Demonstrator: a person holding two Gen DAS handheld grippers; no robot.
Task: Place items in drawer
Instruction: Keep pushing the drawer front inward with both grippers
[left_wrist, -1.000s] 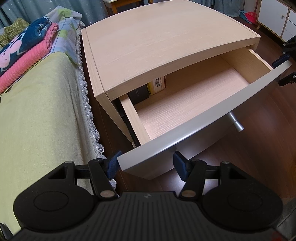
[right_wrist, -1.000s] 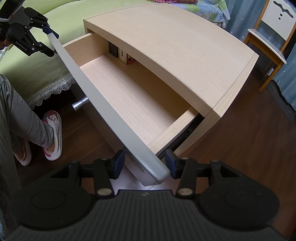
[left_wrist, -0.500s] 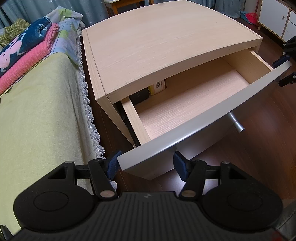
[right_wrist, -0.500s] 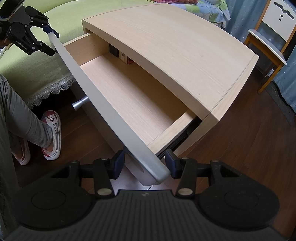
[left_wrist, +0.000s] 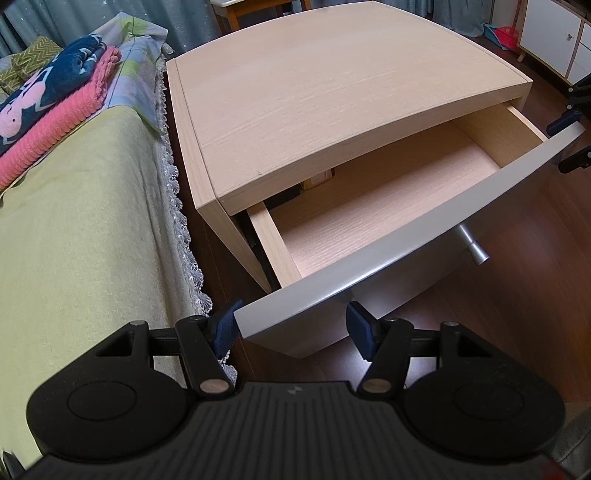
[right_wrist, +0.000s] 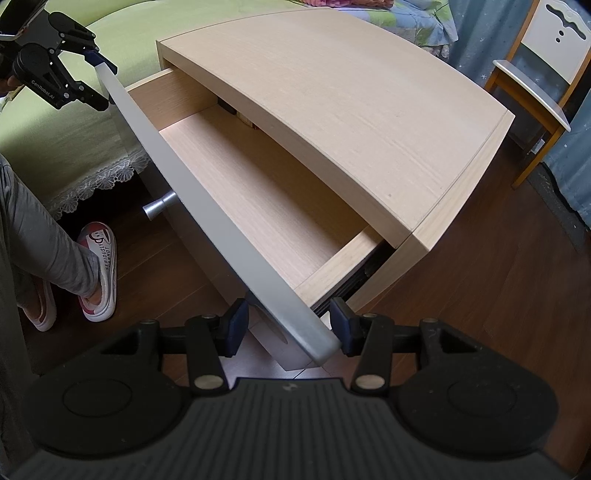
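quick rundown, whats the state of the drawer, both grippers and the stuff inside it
drawer: part open, most of its floor bare
drawer front: each end sits between a gripper's open fingers
left gripper: open, straddling the front's end nearest the bed
right gripper: open, straddling the other end
boxes at the back of the drawer: mostly hidden under the nightstand top
nightstand top: nothing on it
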